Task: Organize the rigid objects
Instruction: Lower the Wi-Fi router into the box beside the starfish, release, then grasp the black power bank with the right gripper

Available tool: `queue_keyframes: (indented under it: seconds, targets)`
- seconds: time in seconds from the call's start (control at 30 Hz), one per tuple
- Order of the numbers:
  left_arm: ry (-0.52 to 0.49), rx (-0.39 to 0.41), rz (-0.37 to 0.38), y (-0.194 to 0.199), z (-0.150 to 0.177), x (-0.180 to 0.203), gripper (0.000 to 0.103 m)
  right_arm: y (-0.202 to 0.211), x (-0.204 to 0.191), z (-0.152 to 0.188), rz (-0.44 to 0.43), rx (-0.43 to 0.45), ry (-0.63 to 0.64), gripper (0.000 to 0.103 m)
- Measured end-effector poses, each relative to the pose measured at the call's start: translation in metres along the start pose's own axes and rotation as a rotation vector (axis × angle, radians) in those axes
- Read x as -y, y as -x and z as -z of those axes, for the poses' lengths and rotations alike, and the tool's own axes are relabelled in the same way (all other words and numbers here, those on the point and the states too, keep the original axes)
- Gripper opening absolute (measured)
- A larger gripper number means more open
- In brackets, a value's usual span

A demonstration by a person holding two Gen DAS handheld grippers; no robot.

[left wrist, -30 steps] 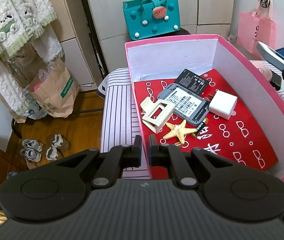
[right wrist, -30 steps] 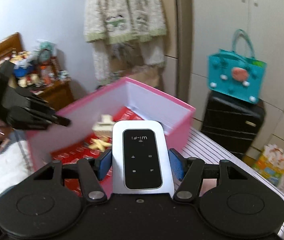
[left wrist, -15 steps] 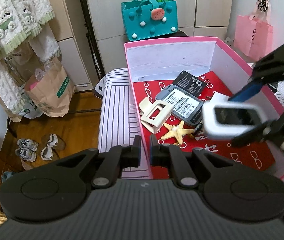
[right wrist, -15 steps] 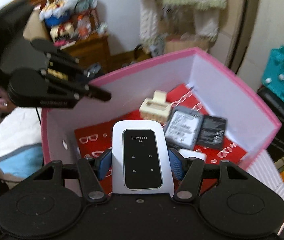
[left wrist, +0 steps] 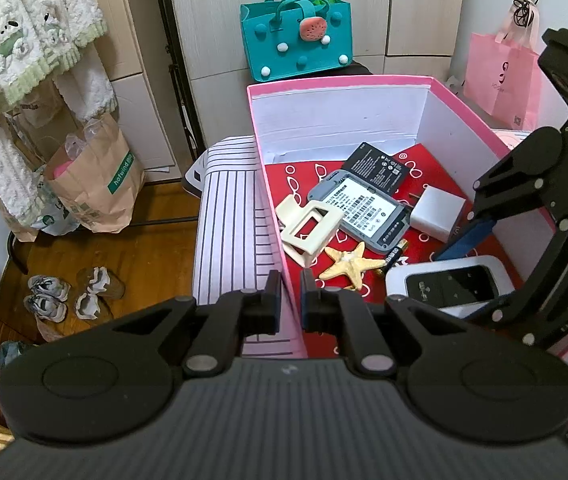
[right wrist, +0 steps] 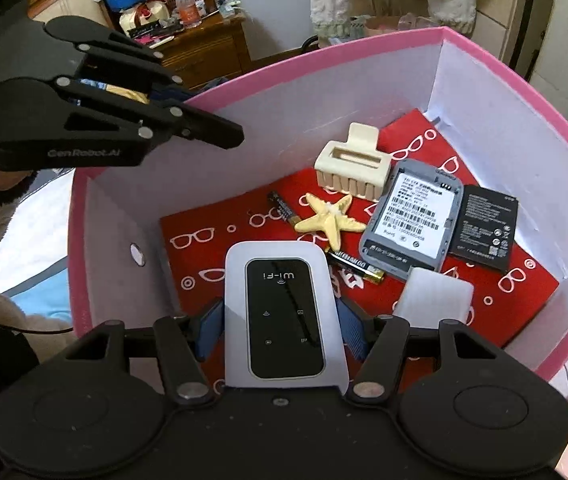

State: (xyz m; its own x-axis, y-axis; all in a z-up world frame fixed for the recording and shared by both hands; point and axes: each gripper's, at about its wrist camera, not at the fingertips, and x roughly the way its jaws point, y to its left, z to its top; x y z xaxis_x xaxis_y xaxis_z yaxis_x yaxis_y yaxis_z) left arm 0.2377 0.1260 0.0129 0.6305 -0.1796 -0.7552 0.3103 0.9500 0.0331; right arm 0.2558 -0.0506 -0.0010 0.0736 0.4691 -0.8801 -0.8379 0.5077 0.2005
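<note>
My right gripper is shut on a white Wi-Fi router and holds it low inside the pink box, over its red lining; the router also shows in the left wrist view. My left gripper is shut on the box's near-left wall. Inside the box lie a cream hair claw, a starfish, a grey device, a black battery pack, a white charger and AA batteries.
The box stands on a striped cloth surface. A teal bag stands behind the box and a pink bag at the right. A paper bag and shoes are on the wooden floor at left.
My right gripper has moved with the router from outside the box over its rim and down inside, close to the red lining. My left gripper has stayed on the box wall.
</note>
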Motion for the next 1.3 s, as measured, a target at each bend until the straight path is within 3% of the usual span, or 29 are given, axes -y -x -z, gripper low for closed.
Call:
queue_keyframes:
  seconds: [0.17, 0.3, 0.5, 0.67, 0.93, 1.07, 1.17, 1.3]
  targets:
    - [0.004, -0.001, 0.003, -0.001, 0.002, 0.000, 0.008, 0.022, -0.008, 0.005, 0.114, 0.113, 0.039, 0.073]
    - [0.002, -0.003, 0.001, -0.001, 0.001, 0.001, 0.008, 0.061, -0.006, 0.022, 0.129, 0.271, -0.031, 0.073]
    - [0.010, -0.010, 0.007, -0.001, 0.000, 0.000, 0.008, 0.118, -0.009, 0.070, 0.230, 0.486, -0.132, 0.073]
    - [0.022, -0.058, 0.022, -0.001, -0.002, -0.001, 0.009, 0.134, -0.002, 0.105, 0.320, 0.505, -0.246, 0.073]
    - [0.005, -0.170, 0.025, 0.009, 0.002, 0.005, 0.009, 0.132, 0.012, 0.162, 0.382, 0.519, -0.384, 0.072]
    - [0.024, -0.190, 0.015, 0.016, 0.006, 0.007, 0.008, 0.129, 0.017, 0.185, 0.436, 0.531, -0.423, 0.070]
    - [0.058, -0.192, 0.017, 0.017, 0.007, 0.004, 0.008, 0.126, 0.028, 0.203, 0.548, 0.526, -0.467, 0.069]
    - [0.035, -0.172, -0.013, 0.019, 0.011, 0.009, 0.006, 0.128, 0.058, 0.229, 0.533, 0.544, -0.597, 0.069]
